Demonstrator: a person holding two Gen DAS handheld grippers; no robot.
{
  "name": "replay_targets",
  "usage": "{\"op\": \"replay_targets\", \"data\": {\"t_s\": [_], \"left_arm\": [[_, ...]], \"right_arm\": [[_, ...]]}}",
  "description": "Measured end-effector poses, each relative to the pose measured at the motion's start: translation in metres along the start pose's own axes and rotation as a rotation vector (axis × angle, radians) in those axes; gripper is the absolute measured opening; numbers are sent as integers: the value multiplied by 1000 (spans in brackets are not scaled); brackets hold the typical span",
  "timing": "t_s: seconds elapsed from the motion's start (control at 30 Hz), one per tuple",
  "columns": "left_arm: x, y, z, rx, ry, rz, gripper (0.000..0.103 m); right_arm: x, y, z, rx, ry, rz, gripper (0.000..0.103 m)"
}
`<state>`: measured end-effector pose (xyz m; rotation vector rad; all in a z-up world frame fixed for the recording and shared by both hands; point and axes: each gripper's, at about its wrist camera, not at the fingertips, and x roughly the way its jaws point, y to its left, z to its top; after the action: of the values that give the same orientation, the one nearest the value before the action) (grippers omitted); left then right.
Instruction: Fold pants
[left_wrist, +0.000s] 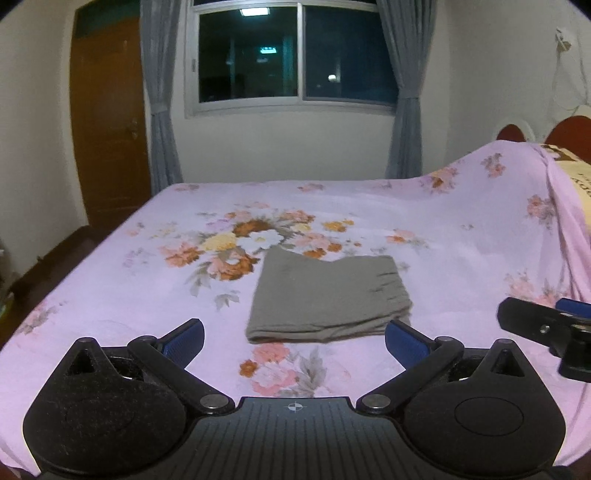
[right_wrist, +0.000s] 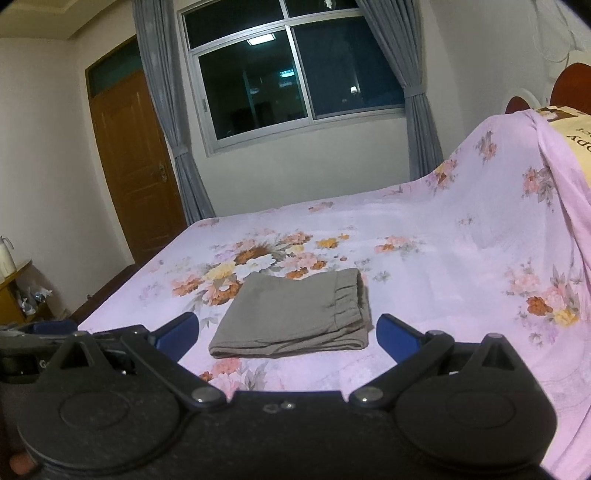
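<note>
Pants folded on bed; both grippers spread wide, holding nothing.

Risk, my read: dragging my left gripper (left_wrist: 294, 339) or right gripper (right_wrist: 288, 332) across the near edge would spill the layers. The pants (left_wrist: 327, 297) are a grey-brown, compact rectangle, waistband right, flat on the floral bed (left_wrist: 443, 229).

pants (left_wrist: 327, 299): looking like soft matt grey-brown cloth, gathered and puckering along the waistband
bedsheet (left_wrist: 424, 221): showing as thin pink cloth with a printed flower pattern, matt, lying mostly smooth
left gripper (left_wrist: 294, 336): showing matt black plastic, ribbed on the body, with blue textured pads and shiny metal pins
right gripper (right_wrist: 287, 331): showing the same matt black plastic and blue pads
door (right_wrist: 138, 162): looking like brown wood, faintly glossy
curtains (right_wrist: 162, 110): hanging as grey cloth
</note>
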<state>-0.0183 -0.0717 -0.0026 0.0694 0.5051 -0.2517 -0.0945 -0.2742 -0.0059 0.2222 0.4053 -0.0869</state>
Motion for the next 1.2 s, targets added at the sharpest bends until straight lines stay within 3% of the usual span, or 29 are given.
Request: {"op": "replay_targets", "data": {"t_s": [0.37,1.2], "left_arm": [[7,-9,-4,44,5,2,103],[33,-10,-7,32,59,-4,103]], "right_arm": [[-1,-3,-4,7,3,-23,103],[16,0,-5,-5,29,-33,103]]}}
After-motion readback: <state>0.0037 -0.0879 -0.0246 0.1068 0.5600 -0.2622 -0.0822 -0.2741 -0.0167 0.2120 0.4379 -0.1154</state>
